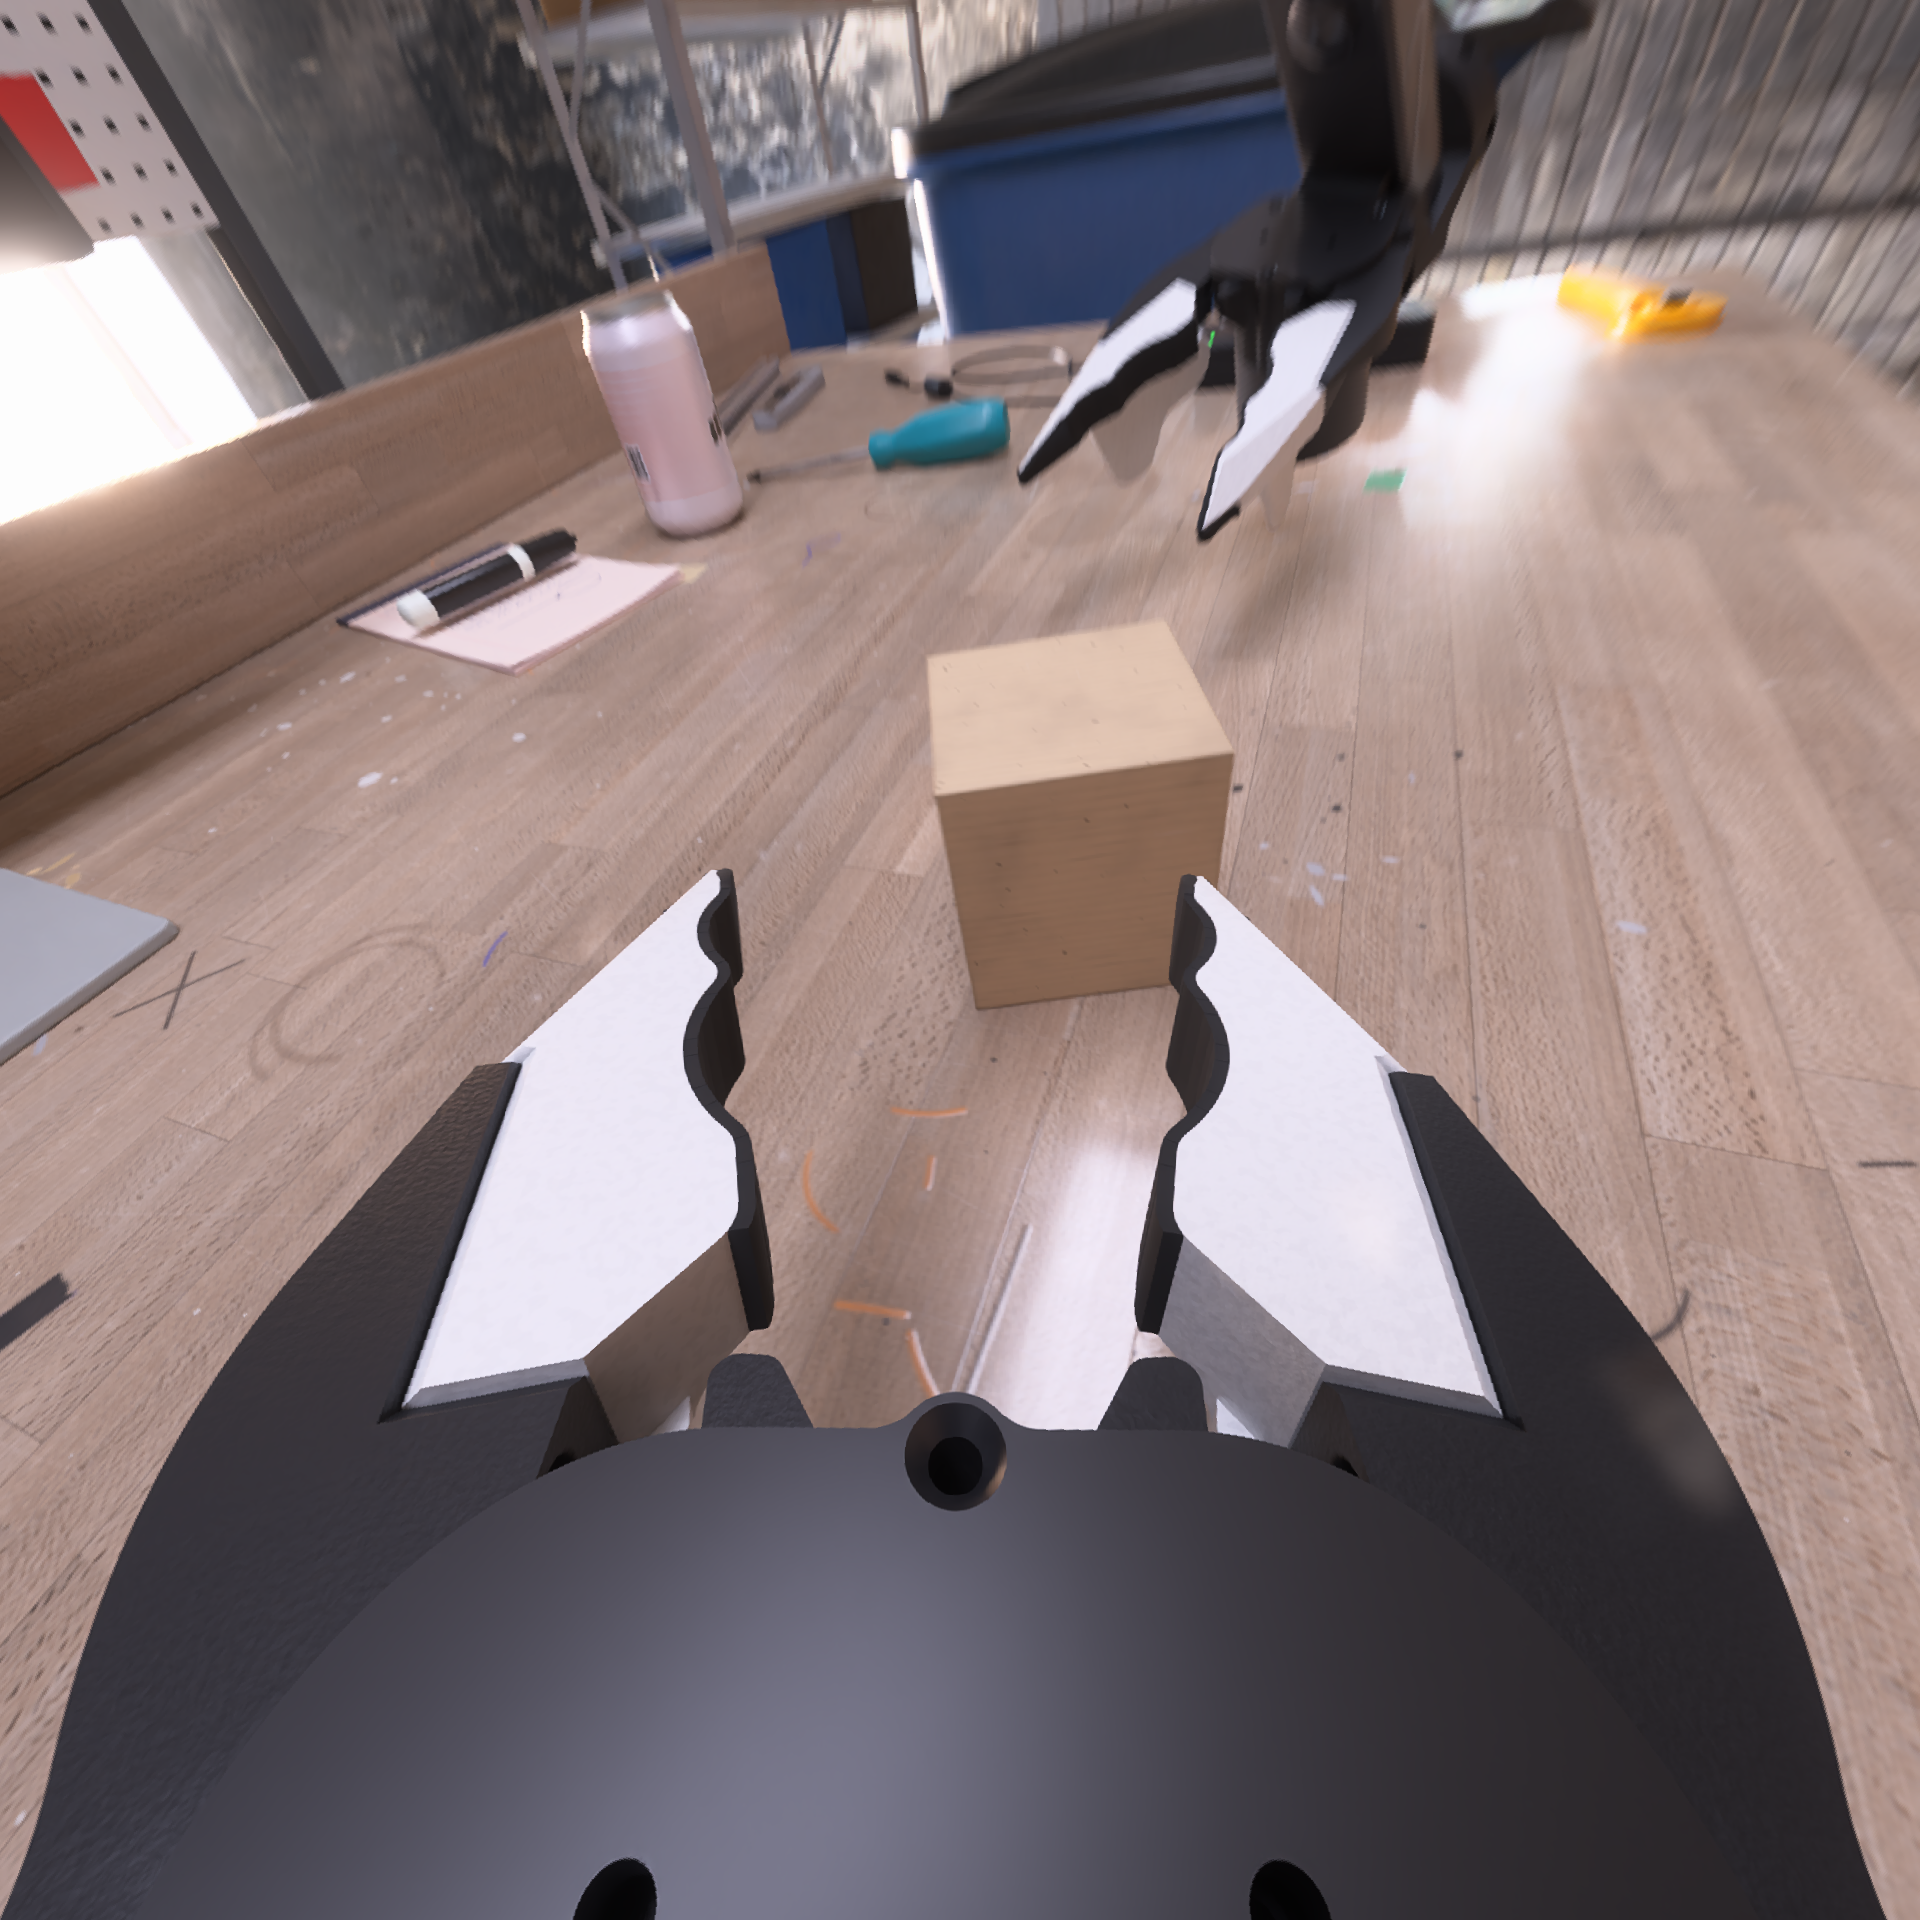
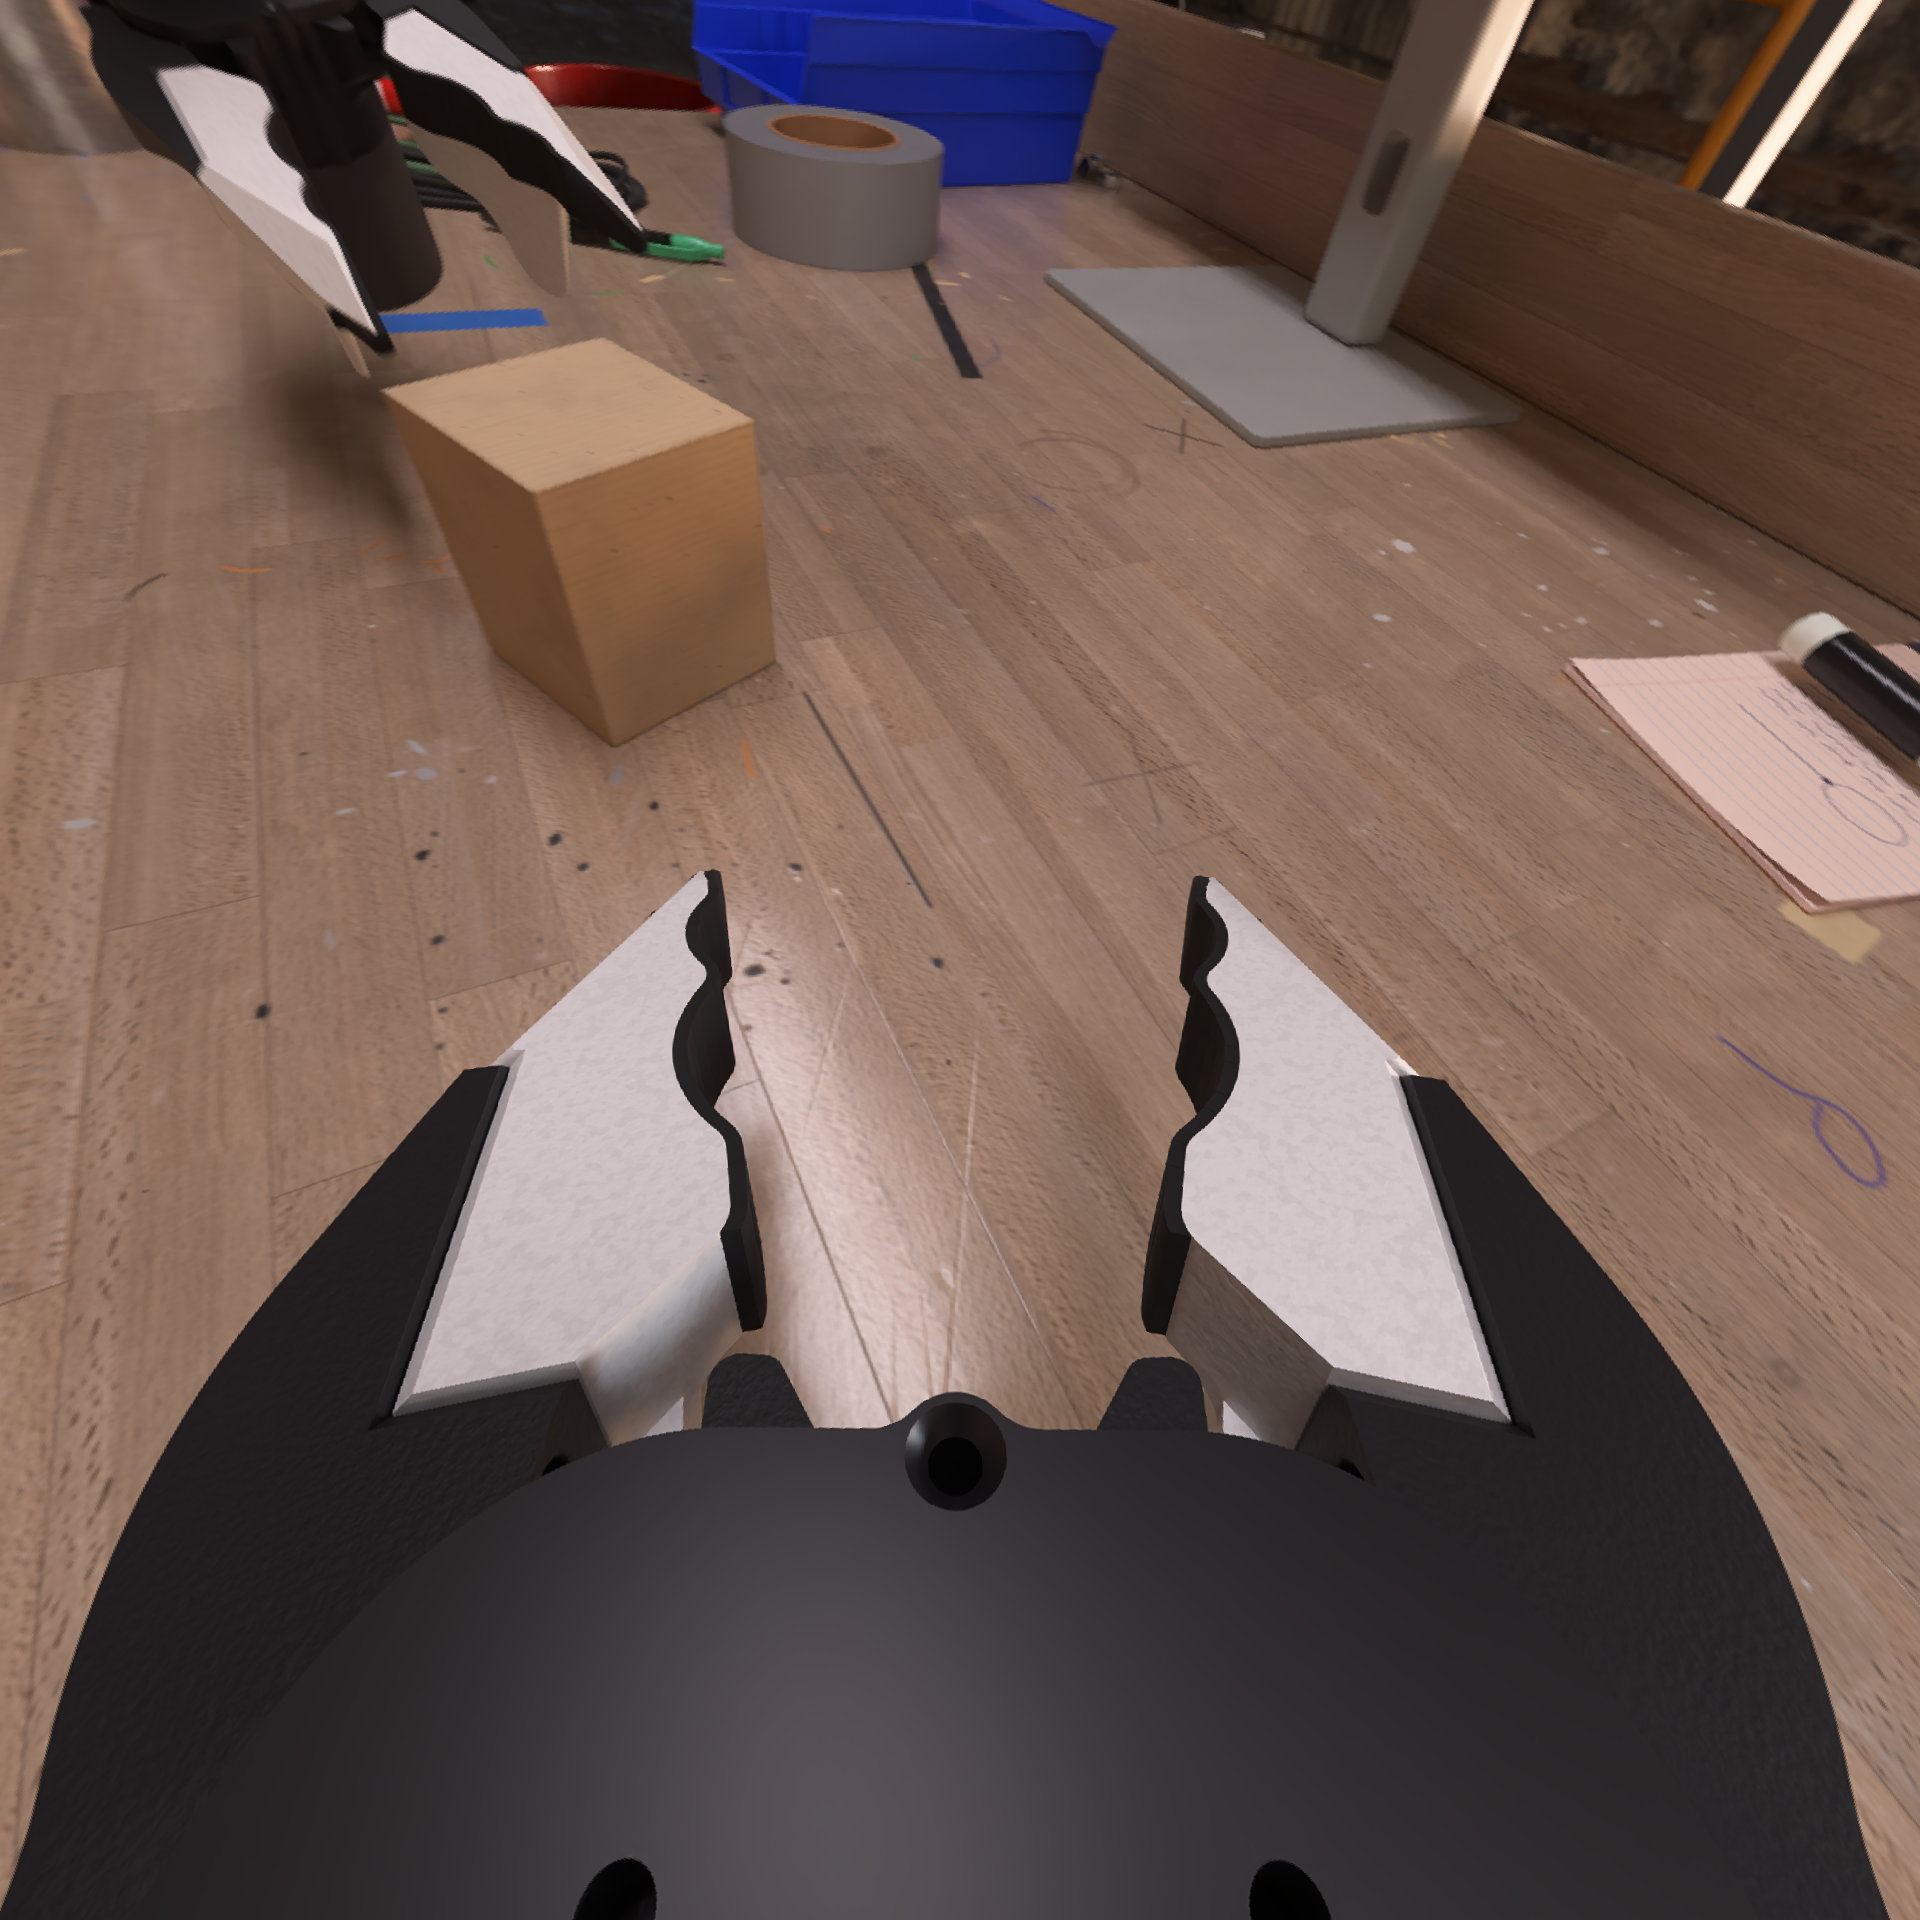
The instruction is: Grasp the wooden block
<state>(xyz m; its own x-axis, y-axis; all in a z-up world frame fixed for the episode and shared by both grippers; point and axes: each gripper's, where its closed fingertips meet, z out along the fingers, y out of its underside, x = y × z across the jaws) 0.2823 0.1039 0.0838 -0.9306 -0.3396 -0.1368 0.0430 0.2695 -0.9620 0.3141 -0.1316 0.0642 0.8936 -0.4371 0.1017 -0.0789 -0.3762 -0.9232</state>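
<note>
A light wooden block (image 1: 1075,810) stands on the wooden bench just ahead of my left gripper (image 1: 956,894), a little right of its centre line. The left gripper is open and empty, its tips just short of the block. In the right wrist view the block (image 2: 603,530) stands ahead to the left. My right gripper (image 2: 956,894) is open and empty, apart from the block. The right gripper also shows in the left wrist view (image 1: 1122,488), raised beyond the block and open. The left gripper shows in the right wrist view (image 2: 488,281), raised above and behind the block.
A pink can (image 1: 665,405), a teal-handled screwdriver (image 1: 935,431), a notepad (image 1: 520,613) with a black marker (image 1: 488,577), and a yellow object (image 1: 1636,301) lie around. A grey tape roll (image 2: 831,182), blue bins (image 2: 935,73) and a grey stand base (image 2: 1278,353) sit beyond.
</note>
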